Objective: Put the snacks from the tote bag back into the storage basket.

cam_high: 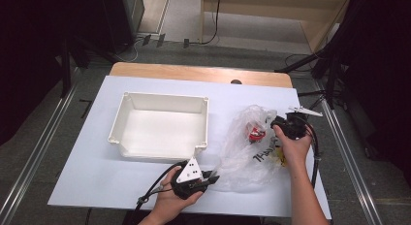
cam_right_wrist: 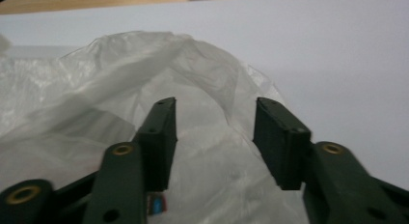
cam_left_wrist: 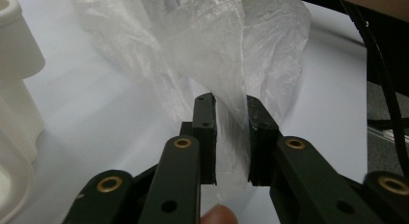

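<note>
A crumpled clear plastic bag (cam_high: 245, 154) lies on the white table top, with a red object (cam_high: 255, 134) and black writing showing through it. My left gripper (cam_high: 213, 179) is at the bag's near left corner. In the left gripper view a strip of the bag's film (cam_left_wrist: 231, 89) hangs between the jaws of this gripper (cam_left_wrist: 232, 137), which stand slightly apart, open. My right gripper (cam_high: 275, 122) is at the bag's far right side. In the right gripper view its jaws stand wide open (cam_right_wrist: 214, 137) just over the bag (cam_right_wrist: 120, 89), gripping nothing.
A white rectangular box (cam_high: 160, 97), open on top, stands left of the bag; its corner (cam_left_wrist: 14, 50) shows in the left gripper view. A white sheet (cam_high: 97, 176) covers the wooden table (cam_high: 194, 72). Black cables trail from both grippers.
</note>
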The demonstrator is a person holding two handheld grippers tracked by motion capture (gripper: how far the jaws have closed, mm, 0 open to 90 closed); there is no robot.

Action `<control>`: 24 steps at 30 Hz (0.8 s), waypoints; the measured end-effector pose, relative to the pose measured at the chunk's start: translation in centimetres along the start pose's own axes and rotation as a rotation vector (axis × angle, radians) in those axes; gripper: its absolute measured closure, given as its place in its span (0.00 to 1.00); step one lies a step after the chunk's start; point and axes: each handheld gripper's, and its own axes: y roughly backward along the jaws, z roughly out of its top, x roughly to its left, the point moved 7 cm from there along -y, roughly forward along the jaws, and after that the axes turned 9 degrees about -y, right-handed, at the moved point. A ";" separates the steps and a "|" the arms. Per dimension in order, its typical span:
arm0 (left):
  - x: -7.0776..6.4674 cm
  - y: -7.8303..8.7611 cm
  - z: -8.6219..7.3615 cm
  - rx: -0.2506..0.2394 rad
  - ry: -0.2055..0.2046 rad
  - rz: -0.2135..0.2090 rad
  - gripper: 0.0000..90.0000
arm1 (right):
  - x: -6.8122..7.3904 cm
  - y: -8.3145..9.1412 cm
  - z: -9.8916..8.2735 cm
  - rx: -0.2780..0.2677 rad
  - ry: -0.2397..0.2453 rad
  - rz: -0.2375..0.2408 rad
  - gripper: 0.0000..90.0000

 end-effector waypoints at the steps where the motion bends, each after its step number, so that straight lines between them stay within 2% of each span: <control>1: 0.0 0.0 0.0 -0.004 -0.006 0.002 0.79 | 0.4 1.5 0.2 -0.024 0.035 -0.007 0.46; 2: -0.1 0.0 0.1 -0.008 -0.005 -0.001 0.79 | 0.4 1.5 0.2 -0.024 0.035 -0.007 0.46; 5: -0.1 0.0 0.1 -0.017 -0.003 0.001 0.73 | 1.1 4.0 0.5 -0.052 0.057 0.015 0.37; 9: -0.1 0.2 0.2 -0.031 0.000 0.004 0.76 | 1.8 6.3 0.3 -0.070 0.079 0.042 0.31; 12: -0.1 0.2 0.2 -0.032 0.004 0.006 0.79 | 2.1 7.1 -0.6 -0.067 0.096 0.040 0.29; 18: -0.1 0.2 0.2 -0.036 0.004 0.006 0.83 | 3.1 8.5 -3.1 -0.089 0.088 0.060 0.23; 21: -0.1 0.2 0.2 -0.039 0.004 0.002 0.85 | 3.1 9.1 -4.0 -0.121 0.099 0.003 0.18; 24: -0.2 0.2 0.1 -0.033 -0.005 -0.001 0.92 | 3.7 9.9 -4.8 -0.144 0.096 0.029 0.18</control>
